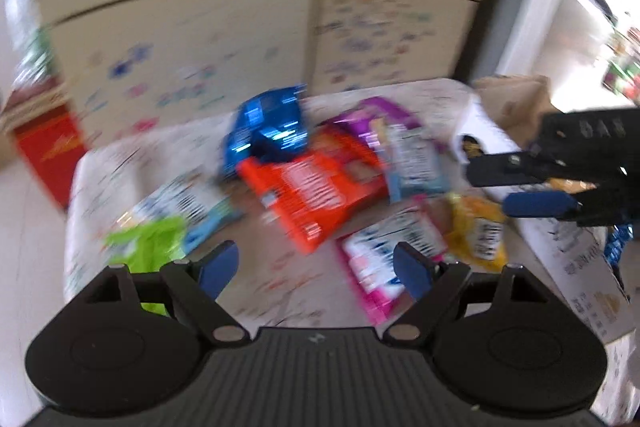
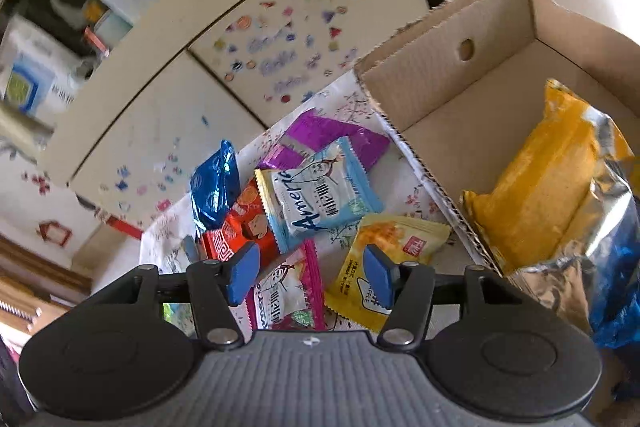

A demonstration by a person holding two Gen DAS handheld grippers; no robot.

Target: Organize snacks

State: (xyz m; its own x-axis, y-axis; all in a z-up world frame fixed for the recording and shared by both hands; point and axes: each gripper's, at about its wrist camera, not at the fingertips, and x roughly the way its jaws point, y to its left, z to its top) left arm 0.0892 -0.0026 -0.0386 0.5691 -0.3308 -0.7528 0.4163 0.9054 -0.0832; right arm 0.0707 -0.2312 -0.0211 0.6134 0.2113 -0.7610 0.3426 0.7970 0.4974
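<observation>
My right gripper [image 2: 312,277] hangs wide open and empty, the yellow waffle snack packet [image 2: 384,267] just below its fingertips beside the brown cardboard box [image 2: 460,75]. My left gripper [image 1: 316,269] is equally spread and empty above the pink-edged white snack packet [image 1: 380,259] on the bench [image 1: 280,287].

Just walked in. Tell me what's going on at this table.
Someone is sorting snacks with a handheld gripper in each hand. Both the left gripper and the right gripper are open and hold nothing. Loose packets, such as the orange packet and the yellow packet, lie on the table. The cardboard box beside them already holds a yellow bag.
</observation>
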